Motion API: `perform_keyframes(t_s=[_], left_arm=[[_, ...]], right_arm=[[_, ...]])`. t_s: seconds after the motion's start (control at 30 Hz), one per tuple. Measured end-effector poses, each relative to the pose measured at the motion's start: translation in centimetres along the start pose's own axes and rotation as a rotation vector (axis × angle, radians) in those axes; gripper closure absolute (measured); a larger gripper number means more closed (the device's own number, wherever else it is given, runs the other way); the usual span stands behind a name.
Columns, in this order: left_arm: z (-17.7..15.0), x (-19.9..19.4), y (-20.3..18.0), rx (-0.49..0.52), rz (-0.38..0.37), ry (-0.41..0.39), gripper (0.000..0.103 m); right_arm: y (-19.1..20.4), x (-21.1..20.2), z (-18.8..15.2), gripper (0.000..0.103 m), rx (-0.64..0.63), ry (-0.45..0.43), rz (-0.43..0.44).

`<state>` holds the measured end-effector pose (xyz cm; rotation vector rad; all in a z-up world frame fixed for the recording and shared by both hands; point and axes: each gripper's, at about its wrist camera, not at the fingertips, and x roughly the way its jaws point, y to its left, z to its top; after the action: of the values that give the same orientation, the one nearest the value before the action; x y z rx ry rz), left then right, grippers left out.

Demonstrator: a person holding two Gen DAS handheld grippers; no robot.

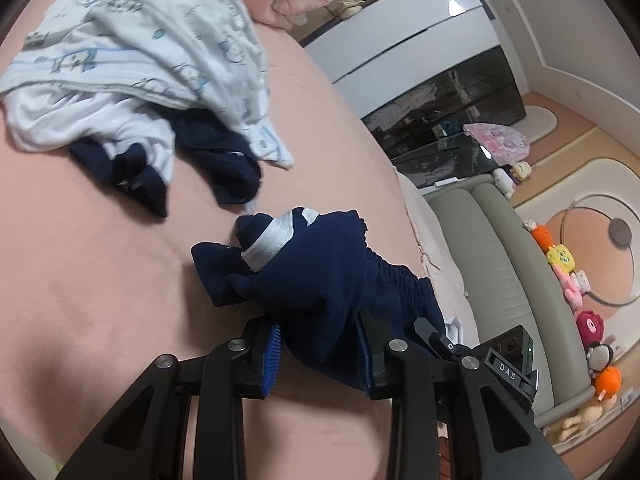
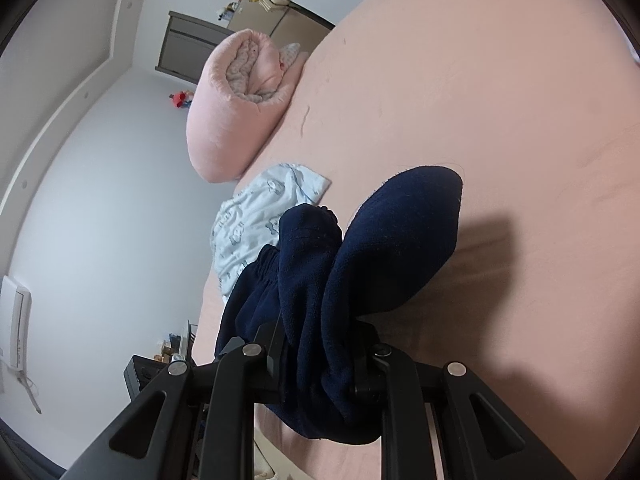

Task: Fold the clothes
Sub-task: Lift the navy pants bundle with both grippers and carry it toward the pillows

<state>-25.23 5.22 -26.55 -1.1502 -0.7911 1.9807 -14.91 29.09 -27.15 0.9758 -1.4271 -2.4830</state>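
Note:
A navy fleece garment (image 1: 320, 276) with a grey-white band hangs bunched over the pink bed, and my left gripper (image 1: 320, 350) is shut on its near edge. In the right wrist view the same navy garment (image 2: 384, 248) drapes over my right gripper (image 2: 320, 340), which is shut on a thick fold of it. One navy flap stretches out above the sheet and casts a shadow. A pile of white and pale blue printed clothes (image 1: 132, 60) with dark navy pieces lies further up the bed.
The pink bed sheet (image 1: 100, 280) fills most of both views. A rolled pink blanket (image 2: 236, 108) lies at the bed's far end. A pale printed garment (image 2: 260, 220) lies behind the navy one. A grey bench (image 1: 488, 264) with plush toys stands beside the bed.

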Motion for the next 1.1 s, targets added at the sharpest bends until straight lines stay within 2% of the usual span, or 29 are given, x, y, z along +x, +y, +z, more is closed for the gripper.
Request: perform_keyframes(t_s=[0.23, 0.3, 0.4, 0.53, 0.67, 0.83, 1.1], left_arm=[[0.1, 0.3, -1.8, 0.038, -0.038, -0.015, 0.075], [0.0, 0.3, -2.3, 0.039, -0.065, -0.026, 0.084], [-0.1, 0.5, -2.6, -0.013, -0.113, -0.039, 0.09], [0.4, 0.8, -3.1, -0.074, -0.2, -0.031, 0.091], [0.8, 1.0, -4.7, -0.038, -0.238, -0.019, 0.091], [0.9, 1.7, -7.2, 0.038, -0.248, -0.001, 0.091], [0.2, 4.8, -12.1, 0.105, -0.31, 0.063, 0.091]], right_arm=[[0.8, -2.1, 0.9, 0.086, -0.029, -0.051, 0.001], [1.3, -2.7, 1.0, 0.086, -0.055, -0.072, -0.015], [2.2, -3.7, 0.8, 0.086, -0.108, -0.096, -0.052], [3.3, -5.2, 0.7, 0.086, -0.142, -0.136, -0.069], [3.9, -6.8, 1.0, 0.086, -0.156, -0.167, -0.063], [4.3, -9.1, 1.2, 0.086, -0.171, -0.204, -0.076], [4.0, -14.0, 1.6, 0.086, -0.176, -0.289, -0.113]])
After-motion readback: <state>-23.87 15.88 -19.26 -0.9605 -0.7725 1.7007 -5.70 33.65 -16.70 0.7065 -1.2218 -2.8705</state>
